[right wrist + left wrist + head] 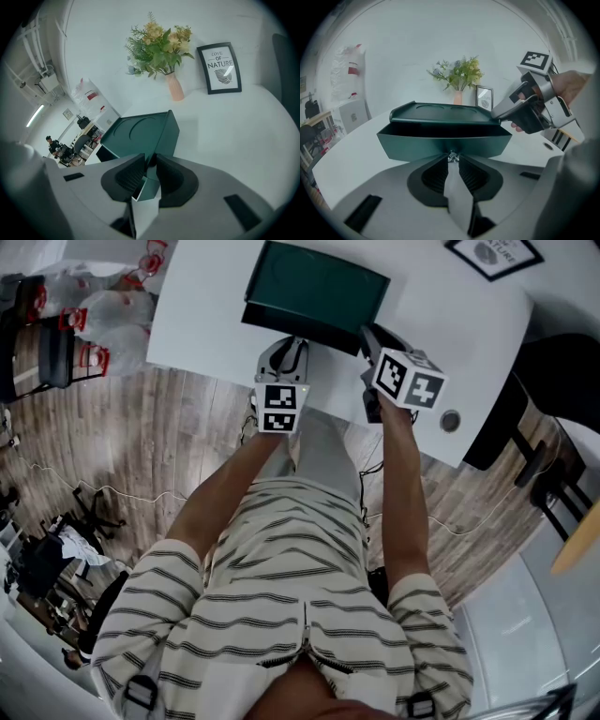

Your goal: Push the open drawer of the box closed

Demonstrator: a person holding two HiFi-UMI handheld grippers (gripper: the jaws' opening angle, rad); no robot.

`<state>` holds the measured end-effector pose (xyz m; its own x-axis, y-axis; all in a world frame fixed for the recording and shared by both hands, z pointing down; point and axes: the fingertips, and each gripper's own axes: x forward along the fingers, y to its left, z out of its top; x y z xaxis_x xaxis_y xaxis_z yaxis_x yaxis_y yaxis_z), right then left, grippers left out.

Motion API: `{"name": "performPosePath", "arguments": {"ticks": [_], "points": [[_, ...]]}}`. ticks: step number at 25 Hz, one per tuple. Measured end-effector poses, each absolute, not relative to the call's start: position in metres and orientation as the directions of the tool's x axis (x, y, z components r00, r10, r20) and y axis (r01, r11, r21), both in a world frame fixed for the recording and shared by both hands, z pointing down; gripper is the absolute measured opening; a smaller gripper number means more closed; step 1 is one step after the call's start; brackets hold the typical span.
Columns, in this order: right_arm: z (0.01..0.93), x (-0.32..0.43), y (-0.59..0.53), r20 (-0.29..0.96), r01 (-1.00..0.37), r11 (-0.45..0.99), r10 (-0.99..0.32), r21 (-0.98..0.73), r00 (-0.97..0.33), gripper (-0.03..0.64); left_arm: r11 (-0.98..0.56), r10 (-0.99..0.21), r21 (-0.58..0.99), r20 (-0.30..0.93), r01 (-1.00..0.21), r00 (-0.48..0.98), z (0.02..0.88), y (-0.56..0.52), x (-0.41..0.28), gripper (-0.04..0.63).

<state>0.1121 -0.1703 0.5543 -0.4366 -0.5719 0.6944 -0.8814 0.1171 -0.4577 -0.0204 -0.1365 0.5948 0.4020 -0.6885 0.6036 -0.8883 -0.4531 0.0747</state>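
Note:
A dark green box (319,282) sits on the white table (202,324), its drawer (298,329) pulled out toward me. In the left gripper view the drawer front (417,143) fills the middle under the box top (440,112). My left gripper (286,352) is straight in front of the drawer, its jaws (452,158) shut on the small metal knob (452,156). My right gripper (373,345) is at the box's right front corner (501,116). In the right gripper view its jaws (151,159) are closed on a green corner piece (147,185) below the box (140,129).
A pink vase of flowers (161,42) and a framed print (219,68) stand at the back of the table. A round cap (451,420) sits in the table at the right. A dark chair (553,371) stands to the right and white bags (103,310) lie to the left.

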Motion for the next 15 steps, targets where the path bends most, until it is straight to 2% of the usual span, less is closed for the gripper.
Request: {"name": "performPosePath", "arguments": {"ticks": [15], "points": [[0.552, 0.112, -0.171, 0.697, -0.883, 0.119, -0.57, -0.453, -0.434, 0.091, -0.447, -0.682, 0.077, 0.615, -0.891, 0.395, 0.595, -0.149, -0.018, 0.064]]}}
